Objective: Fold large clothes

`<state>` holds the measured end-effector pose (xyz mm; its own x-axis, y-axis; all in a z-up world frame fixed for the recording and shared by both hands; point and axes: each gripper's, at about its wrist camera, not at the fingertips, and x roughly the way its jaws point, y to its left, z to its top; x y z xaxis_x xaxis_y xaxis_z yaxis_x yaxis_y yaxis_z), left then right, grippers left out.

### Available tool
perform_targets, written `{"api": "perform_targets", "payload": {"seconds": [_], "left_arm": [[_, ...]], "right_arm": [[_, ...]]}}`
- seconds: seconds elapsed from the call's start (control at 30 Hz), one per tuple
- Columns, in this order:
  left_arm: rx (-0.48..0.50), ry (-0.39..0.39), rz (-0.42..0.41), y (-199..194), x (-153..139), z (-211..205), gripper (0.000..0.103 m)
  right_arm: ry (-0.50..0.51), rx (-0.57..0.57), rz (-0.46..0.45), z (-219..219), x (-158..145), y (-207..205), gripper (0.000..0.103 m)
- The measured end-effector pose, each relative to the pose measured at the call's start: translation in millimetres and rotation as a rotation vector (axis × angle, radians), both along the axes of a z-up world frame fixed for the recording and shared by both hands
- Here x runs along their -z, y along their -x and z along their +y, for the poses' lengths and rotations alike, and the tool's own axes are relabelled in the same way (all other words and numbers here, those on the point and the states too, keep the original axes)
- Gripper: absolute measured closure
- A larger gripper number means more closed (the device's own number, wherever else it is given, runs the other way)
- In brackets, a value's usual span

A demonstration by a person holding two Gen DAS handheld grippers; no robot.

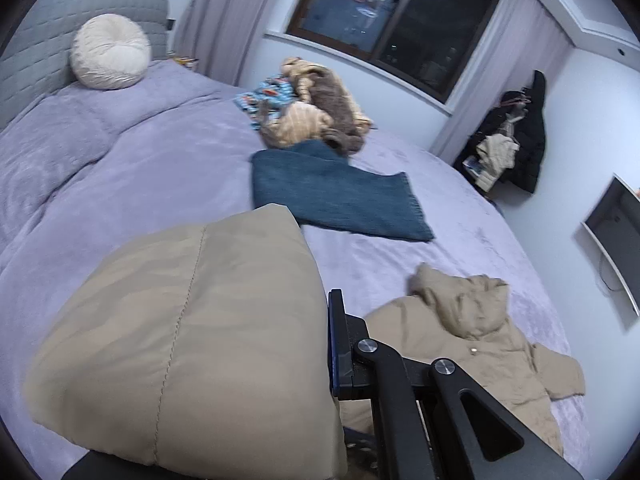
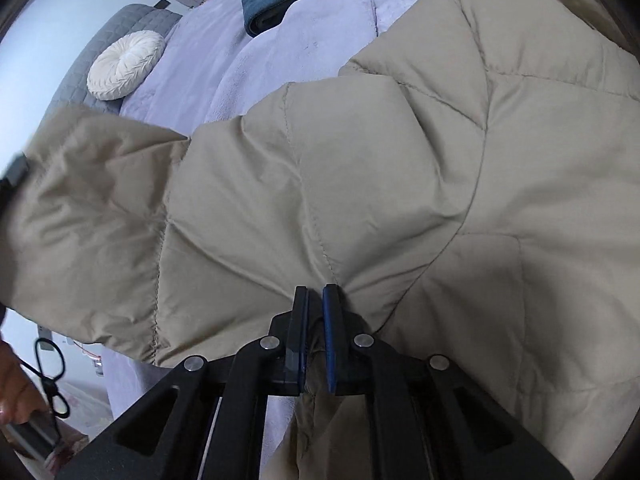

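Observation:
A beige quilted puffer jacket [image 2: 360,180] lies spread over the lilac bed [image 1: 140,168]. My left gripper [image 1: 326,312] is shut on one end of the jacket. That puffy end [image 1: 192,320] is lifted in front of the camera and hides one finger; the other finger [image 1: 336,344] shows beside it. The jacket's hood [image 1: 460,300] and the rest rest on the bed to the right. My right gripper [image 2: 315,320] is shut on a bunched fold of the jacket's near edge, with fabric pinched between the blue pads.
A folded teal knit [image 1: 336,196] lies mid-bed, with a pile of clothes [image 1: 312,112] behind it. A round white cushion [image 1: 110,52] leans on the grey headboard. A dark coat [image 1: 528,136] hangs by the window. A person's hand [image 2: 16,384] shows at lower left.

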<state>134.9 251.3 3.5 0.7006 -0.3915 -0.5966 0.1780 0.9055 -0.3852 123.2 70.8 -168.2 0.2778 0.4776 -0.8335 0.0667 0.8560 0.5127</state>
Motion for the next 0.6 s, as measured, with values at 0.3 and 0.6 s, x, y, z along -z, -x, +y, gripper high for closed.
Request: {"api": "perform_targets", "payload": {"seconds": [0.3, 0.6], "left_arm": [[0.319, -0.089, -0.023, 6, -4, -192, 0.095], [0.448, -0.488, 0.129, 37, 116, -329, 0.094]], "right_arm": [[0.013, 0.158, -0.058, -106, -48, 60, 0.095], [0.147, 0.384, -0.016, -239, -53, 140, 0.095]]}}
